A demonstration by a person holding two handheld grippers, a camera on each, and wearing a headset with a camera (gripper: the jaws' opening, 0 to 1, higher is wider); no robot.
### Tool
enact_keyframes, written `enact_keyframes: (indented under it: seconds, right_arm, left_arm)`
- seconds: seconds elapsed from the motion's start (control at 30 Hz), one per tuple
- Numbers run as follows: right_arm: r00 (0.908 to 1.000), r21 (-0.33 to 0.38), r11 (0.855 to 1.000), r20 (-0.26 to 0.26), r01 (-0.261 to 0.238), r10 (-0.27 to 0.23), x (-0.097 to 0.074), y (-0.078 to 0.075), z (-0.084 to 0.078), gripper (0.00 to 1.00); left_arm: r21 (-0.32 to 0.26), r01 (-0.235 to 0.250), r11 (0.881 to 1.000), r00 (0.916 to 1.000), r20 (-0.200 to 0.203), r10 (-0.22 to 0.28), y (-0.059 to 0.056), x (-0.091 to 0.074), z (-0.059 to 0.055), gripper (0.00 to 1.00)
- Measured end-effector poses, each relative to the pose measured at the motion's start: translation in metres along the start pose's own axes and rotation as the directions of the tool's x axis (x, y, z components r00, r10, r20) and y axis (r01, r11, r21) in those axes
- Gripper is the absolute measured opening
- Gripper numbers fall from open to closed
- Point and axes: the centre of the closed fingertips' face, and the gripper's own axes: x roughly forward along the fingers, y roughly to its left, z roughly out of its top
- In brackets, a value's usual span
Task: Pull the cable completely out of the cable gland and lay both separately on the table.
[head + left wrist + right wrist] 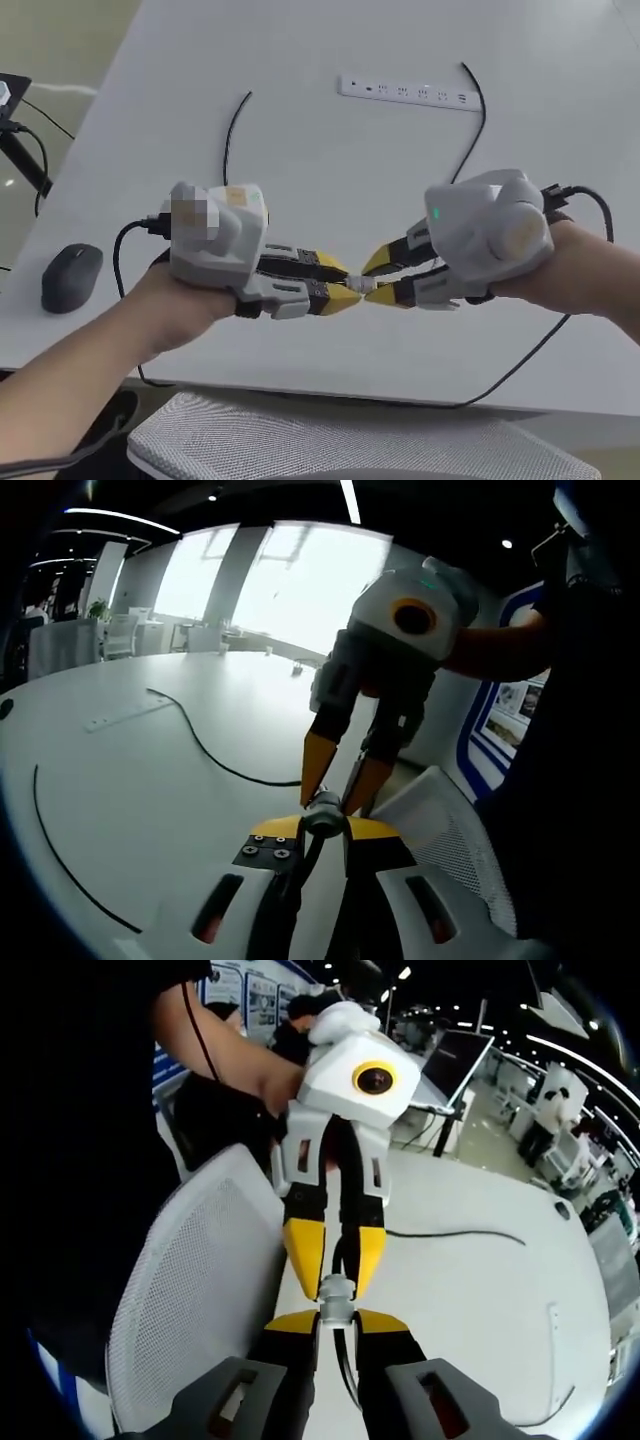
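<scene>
A small grey-white cable gland [364, 285] hangs in the air above the table's near edge, pinched between the two yellow-tipped grippers, which meet nose to nose. My left gripper [348, 289] comes from the left and is shut on one end of the gland [323, 816]. From the right, my right gripper [378, 288] is shut on the other end [336, 1302]. A thin black cable [346, 1362] runs out of the gland and down the gap between the right jaws. A dark stretch of cable [306, 864] also lies between the left jaws.
On the white table [300, 180] lie a white power strip [408, 94] at the back, a dark mouse [71, 276] at the left edge and loose black cords [232, 130]. A white mesh chair [350, 445] stands just below the table's near edge.
</scene>
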Motion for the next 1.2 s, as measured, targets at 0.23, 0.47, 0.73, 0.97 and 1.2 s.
enact_keyframes:
  seconds: [0.23,0.47,0.73,0.97,1.2]
  right_arm:
    - [0.9965,0.099,0.995,0.083,-0.013,0.005,-0.01,-0.006,0.004,0.12]
    - [0.9716,0.315,0.941,0.231,-0.124,0.051,-0.02,-0.001,0.009,0.15]
    - [0.9194,0.486,0.835,0.389,-0.26,0.06,-0.027,-0.007,0.01,0.16]
    - [0.902,0.526,0.794,0.427,-0.306,0.066,-0.023,-0.008,0.01,0.16]
    - [0.8921,0.504,0.797,0.442,-0.333,0.093,-0.019,-0.002,0.014,0.11]
  left_arm:
    - [0.014,-0.01,1.0,0.9999,-0.001,0.01,0.0,-0.001,0.005,0.15]
    - [0.037,-0.002,0.999,1.0,0.001,0.002,-0.002,-0.001,0.007,0.15]
    - [0.074,0.01,0.997,0.9998,0.018,-0.011,-0.003,0.0,0.012,0.15]
    - [0.073,0.015,0.997,0.9993,0.033,-0.018,-0.004,-0.002,0.016,0.15]
    - [0.076,0.033,0.997,0.9991,0.025,-0.035,-0.006,0.0,0.017,0.15]
